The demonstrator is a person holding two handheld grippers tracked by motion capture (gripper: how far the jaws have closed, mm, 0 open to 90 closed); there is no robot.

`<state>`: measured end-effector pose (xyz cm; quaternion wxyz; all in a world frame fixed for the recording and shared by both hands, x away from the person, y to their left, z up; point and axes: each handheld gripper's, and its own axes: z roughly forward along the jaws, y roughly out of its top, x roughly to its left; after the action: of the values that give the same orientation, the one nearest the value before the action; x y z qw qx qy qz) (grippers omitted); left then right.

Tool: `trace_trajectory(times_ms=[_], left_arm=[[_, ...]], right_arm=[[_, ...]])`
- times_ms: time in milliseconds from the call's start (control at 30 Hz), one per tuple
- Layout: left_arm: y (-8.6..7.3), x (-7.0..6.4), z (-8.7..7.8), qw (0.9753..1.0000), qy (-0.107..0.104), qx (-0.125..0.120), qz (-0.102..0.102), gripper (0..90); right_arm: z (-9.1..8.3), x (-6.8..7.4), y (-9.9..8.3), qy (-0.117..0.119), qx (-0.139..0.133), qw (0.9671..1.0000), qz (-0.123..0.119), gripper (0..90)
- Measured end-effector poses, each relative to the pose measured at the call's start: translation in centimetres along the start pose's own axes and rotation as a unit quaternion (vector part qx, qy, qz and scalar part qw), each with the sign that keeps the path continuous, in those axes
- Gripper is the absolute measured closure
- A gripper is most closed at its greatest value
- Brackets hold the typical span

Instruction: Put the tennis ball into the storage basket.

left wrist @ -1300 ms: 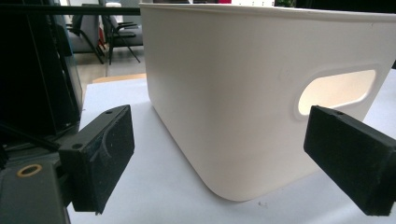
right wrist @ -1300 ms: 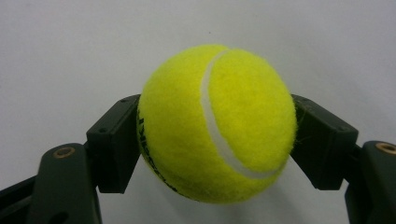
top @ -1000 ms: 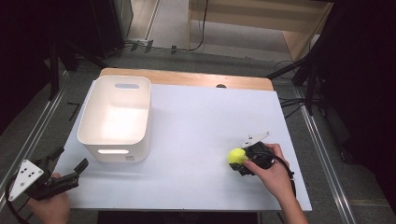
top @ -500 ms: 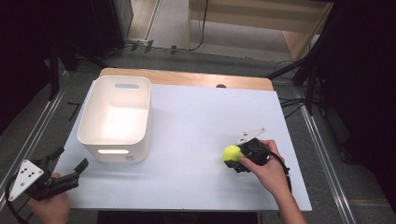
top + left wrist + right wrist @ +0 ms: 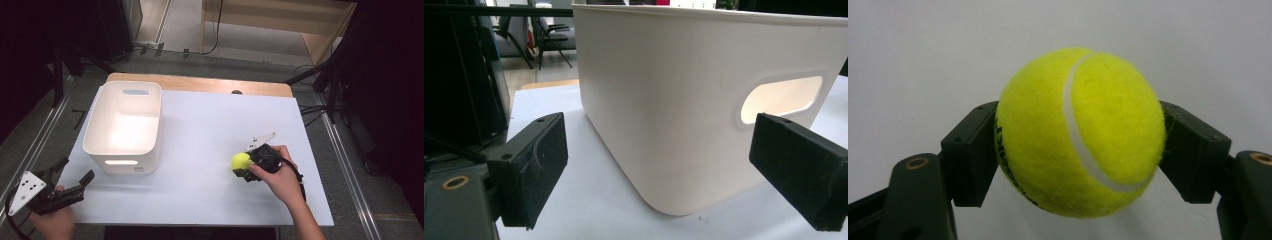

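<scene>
Tennis ball: yellow-green, white seam; lower right of centre in the high view, over the white table top. Whether it touches the surface cannot be told.
Ball, close view: in the right gripper view the tennis ball sits at frame centre, seam curving from top centre down to the lower right, dark lettering on its lower left.
Right gripper: jaws pressed against the ball from both sides, spread only as far as the ball's width; black pads touch its left and right flanks in the right gripper view.
Right hand: wraps the gripper body, forearm entering from the bottom right of the high view.
Left gripper: lower left of the high view, at the table's near left corner; jaws wide apart, nothing between them.
Left gripper, own view: left gripper jaws stand at the frame's left and right edges, with the bin between them farther off, no contact.
Bin: white plastic, handle slots in the end walls; left part of the high view, well apart from the ball. Inside looks bare.
Bin, close view: bin corner and handle slot face the left gripper camera.
</scene>
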<state>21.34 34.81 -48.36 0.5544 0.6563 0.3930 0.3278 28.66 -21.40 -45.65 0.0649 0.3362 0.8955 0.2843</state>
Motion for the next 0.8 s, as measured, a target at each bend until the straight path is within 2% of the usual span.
trace_trajectory(times_ms=[800], left_arm=[[0.0, 0.0, 0.0, 1.0000, -0.001, 0.001, 0.002, 8.5]], right_arm=[[0.0, 0.3, 2.1, 0.014, -0.003, 0.9998, -0.014, 24.0]])
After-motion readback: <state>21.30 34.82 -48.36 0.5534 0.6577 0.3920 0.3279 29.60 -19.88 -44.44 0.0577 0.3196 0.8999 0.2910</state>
